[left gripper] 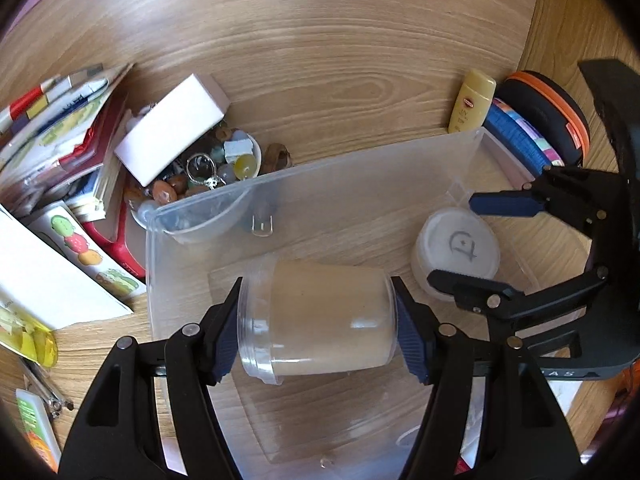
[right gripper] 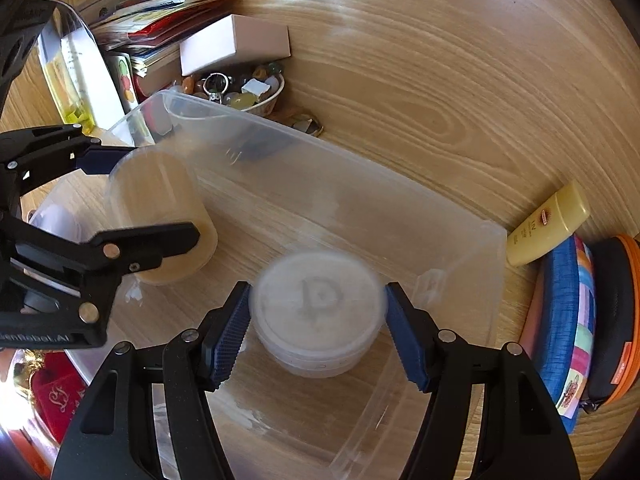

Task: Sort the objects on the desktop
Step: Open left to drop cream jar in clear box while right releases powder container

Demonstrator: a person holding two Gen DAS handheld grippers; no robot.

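Two jars inside one clear plastic bin point(left gripper: 360, 168), each clamped between a pair of fingers. Tan jar point(left gripper: 320, 316) with clear lid held on its side by the left gripper point(left gripper: 316, 332), blue pads pressing lid end and base end; apparently low over the bin floor, though contact with the floor not certain. White round tub point(right gripper: 316, 308), marked with a letter-like sign on its lid, held by the right gripper point(right gripper: 318, 328), pads pressed to opposite sides of the rim; upright, near the bin's right end. Both pairs of fingers at a middling spread, set by the width of what is gripped. Jars well apart within the bin, one toward each end, probably so that neither hand crowds the other. Likely step: setting the containers down in the bin, release not yet made.

Outside the bin, on the wooden counter point(left gripper: 320, 40): small bowl of beads, stones and a ring point(left gripper: 208, 168) just beyond the far wall; white box point(left gripper: 172, 128) leaning over that bowl; stack of books and papers point(left gripper: 60, 132) to the left; yellow bottle point(left gripper: 472, 100) near the bin's far right corner, beside a blue striped pouch point(right gripper: 568, 328) and a black case with orange trim point(right gripper: 612, 320). Those items apparently unsorted as yet.
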